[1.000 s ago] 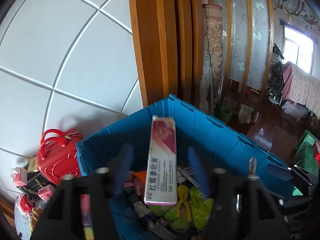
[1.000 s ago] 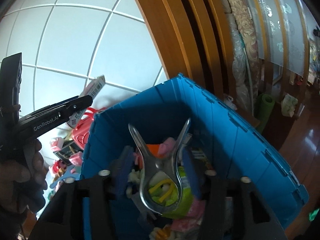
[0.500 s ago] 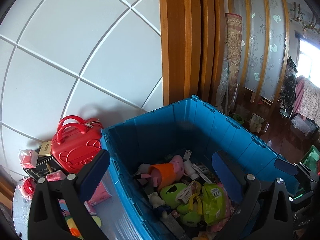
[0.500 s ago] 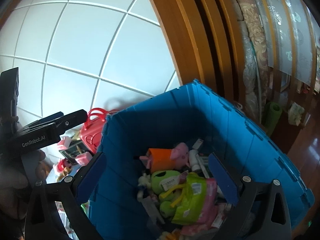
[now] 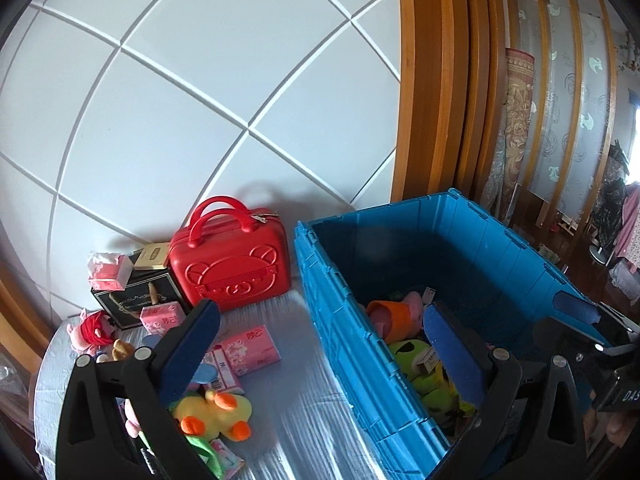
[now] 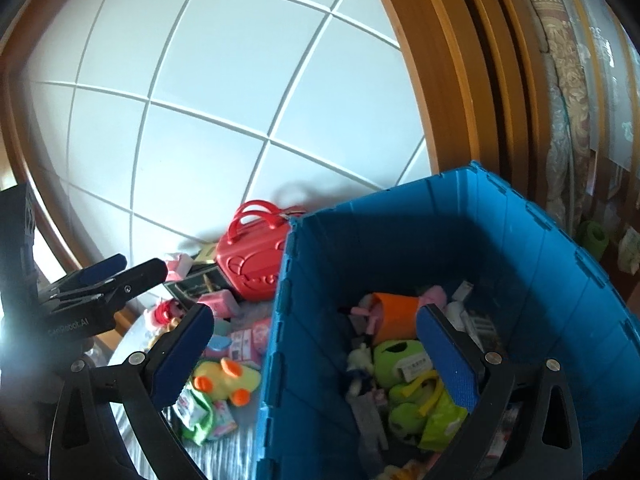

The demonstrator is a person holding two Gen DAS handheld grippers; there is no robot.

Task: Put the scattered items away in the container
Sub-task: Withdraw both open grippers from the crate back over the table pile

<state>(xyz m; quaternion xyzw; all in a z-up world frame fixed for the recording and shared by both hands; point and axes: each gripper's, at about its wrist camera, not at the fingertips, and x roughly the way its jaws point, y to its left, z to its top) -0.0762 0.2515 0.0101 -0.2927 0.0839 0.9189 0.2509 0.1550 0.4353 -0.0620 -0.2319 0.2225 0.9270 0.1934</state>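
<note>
- Left wrist view: left gripper (image 5: 320,344) jaws wide open, empty; right gripper (image 6: 316,344) too.
- Duck (image 5: 214,410) at seven o'clock may slip aside: soft, crowded by packets.

Not much is showing up as readable here. The left gripper (image 6: 100,280), sitting at the left edge of the right wrist view, is showing a faint "GenRobot.AI" on its black body. The right gripper (image 5: 600,344), at the lower right edge of the left wrist view, is showing "DAS", cut off. The pink packs' (image 5: 252,346) print is coming out too small.
</note>
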